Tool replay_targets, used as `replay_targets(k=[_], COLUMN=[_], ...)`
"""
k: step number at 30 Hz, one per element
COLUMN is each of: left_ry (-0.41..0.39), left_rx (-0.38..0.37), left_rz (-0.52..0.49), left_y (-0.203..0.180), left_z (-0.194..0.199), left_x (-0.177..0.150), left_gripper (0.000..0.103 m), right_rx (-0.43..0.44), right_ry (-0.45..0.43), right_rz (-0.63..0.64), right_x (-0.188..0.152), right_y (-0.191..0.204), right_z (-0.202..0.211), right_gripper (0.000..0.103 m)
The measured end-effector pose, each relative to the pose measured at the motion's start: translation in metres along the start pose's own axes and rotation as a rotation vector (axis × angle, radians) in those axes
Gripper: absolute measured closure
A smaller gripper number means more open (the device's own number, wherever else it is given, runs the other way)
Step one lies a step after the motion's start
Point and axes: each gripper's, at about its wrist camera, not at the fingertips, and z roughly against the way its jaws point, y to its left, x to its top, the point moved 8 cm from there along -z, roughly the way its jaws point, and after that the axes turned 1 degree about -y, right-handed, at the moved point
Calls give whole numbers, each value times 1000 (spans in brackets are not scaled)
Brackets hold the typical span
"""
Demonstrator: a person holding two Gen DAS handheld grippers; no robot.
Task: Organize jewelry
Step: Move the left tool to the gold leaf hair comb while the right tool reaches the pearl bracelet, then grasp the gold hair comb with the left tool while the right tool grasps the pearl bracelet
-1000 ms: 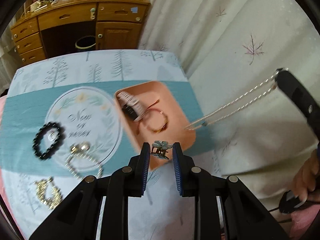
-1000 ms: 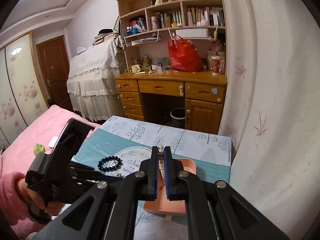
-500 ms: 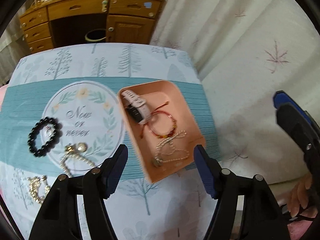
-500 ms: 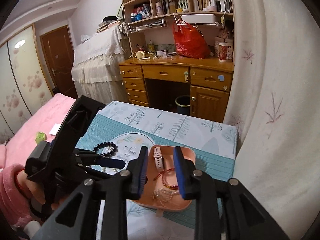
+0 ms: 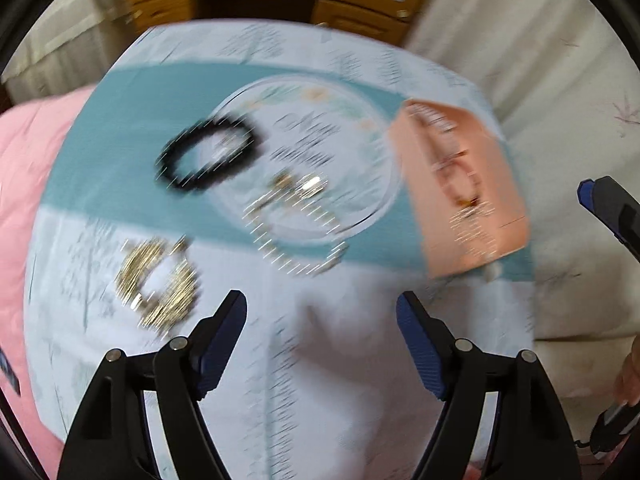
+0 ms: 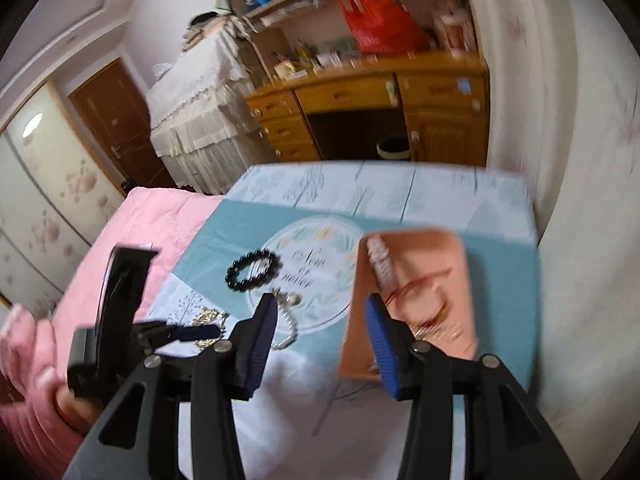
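Left gripper point(image 5: 321, 312) and right gripper point(image 6: 322, 316), both opening and empty, hover over scattered bracelets beside the pink tray point(image 6: 460, 264).

your left gripper point(image 5: 321, 312) has let go the flower piece, jaws opening with nothing between, your right gripper point(image 6: 322, 316) has dropped the chain into the pink tray point(image 6: 448, 252), jaws opening empty

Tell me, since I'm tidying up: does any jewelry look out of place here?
Yes. Three pieces lie loose on the cloth outside the pink tray: a black bead bracelet, a pearl strand and a gold chain piece. Nothing looks spilled or damaged, though blur hides detail.
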Motion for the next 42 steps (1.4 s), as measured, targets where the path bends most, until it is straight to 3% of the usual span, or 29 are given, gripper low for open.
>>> replay_targets(k=[5, 7, 12, 15, 19, 23, 29, 33, 37, 42], left_ry=[24, 34, 37, 32, 32, 33, -16, -35, -31, -61], left_rx=[66, 97, 107, 119, 164, 147, 167, 152, 93, 79], left_rz=[39, 48, 22, -37, -165, -225, -346, -345, -307, -338], left_y=[57, 79, 105, 112, 115, 114, 114, 116, 124, 124], left_z=[1, 0, -4, -11, -22, -31, -40, -46, -49, -50], left_x=[-24, -28, -26, -23, -17, -10, -1, 2, 2, 4], left_gripper=[14, 14, 14, 14, 14, 14, 14, 14, 14, 14], right_rx=[-11, -23, -63, -77, -173, -305, -423, -447, -443, -485], right_ry=[108, 145, 221, 252, 237, 187, 100, 92, 71, 95], right_rz=[-55, -77, -188, -252, -239, -220, -143, -104, -145, -201], right_x=[-28, -37, -59, -70, -76, -80, -71, -71, -69, -75], right_y=[19, 27, 47, 56, 59, 52, 46, 46, 46, 37], right_z=[-33, -44, -72, -91, -112, -128, -140, -147, -151, -161], right_gripper=[52, 45, 31, 31, 31, 31, 55, 73, 75, 77])
